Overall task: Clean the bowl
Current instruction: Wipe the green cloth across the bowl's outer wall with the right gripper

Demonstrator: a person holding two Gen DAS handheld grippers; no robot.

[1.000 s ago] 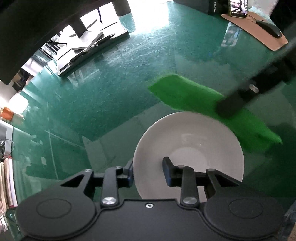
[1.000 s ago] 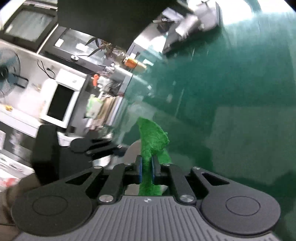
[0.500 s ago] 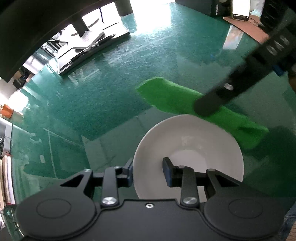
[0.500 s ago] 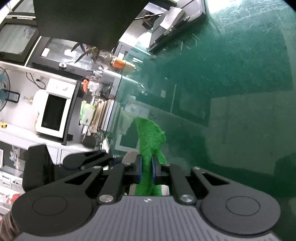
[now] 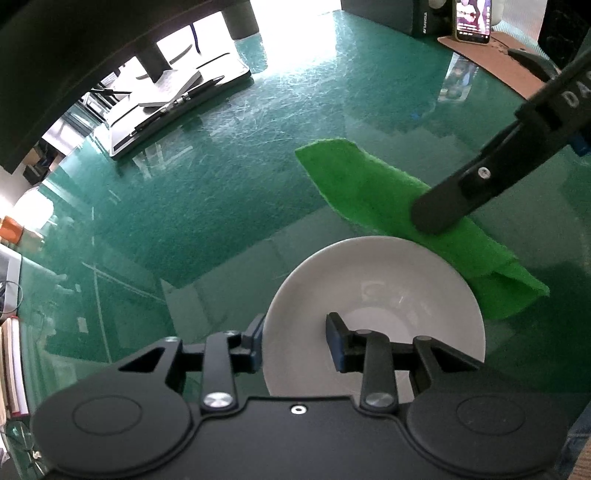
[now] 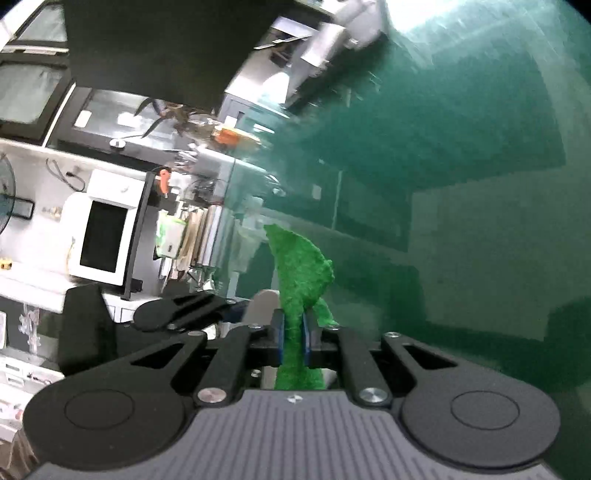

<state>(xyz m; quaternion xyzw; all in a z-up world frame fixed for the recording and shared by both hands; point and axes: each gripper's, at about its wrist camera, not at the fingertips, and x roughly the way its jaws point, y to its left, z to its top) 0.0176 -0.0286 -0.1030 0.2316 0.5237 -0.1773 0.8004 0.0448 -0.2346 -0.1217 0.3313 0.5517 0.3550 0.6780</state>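
A white bowl (image 5: pixel 373 288) sits on the green glass table. My left gripper (image 5: pixel 295 341) straddles its near rim, one finger outside and one inside; the jaws stand apart and I cannot tell whether they press the rim. My right gripper (image 6: pixel 292 338) is shut on a green cloth (image 6: pixel 299 273), which sticks up between its pads. In the left wrist view the right gripper (image 5: pixel 432 218) holds the cloth (image 5: pixel 373 188) in the air just beyond the bowl's far rim. The bowl's edge (image 6: pixel 264 304) and the left gripper (image 6: pixel 177 314) show in the right wrist view.
A grey monitor stand with a pen (image 5: pixel 173 107) is at the far left of the table. A phone (image 5: pixel 472 18) and a brown mat (image 5: pixel 495 62) lie far right. Books (image 5: pixel 13 365) stack at the left edge. Shelves and a microwave (image 6: pixel 103 240) lie beyond the table.
The right gripper has carried the green cloth toward the bowl's far rim and lifted it somewhat. The left gripper and bowl have stayed still.
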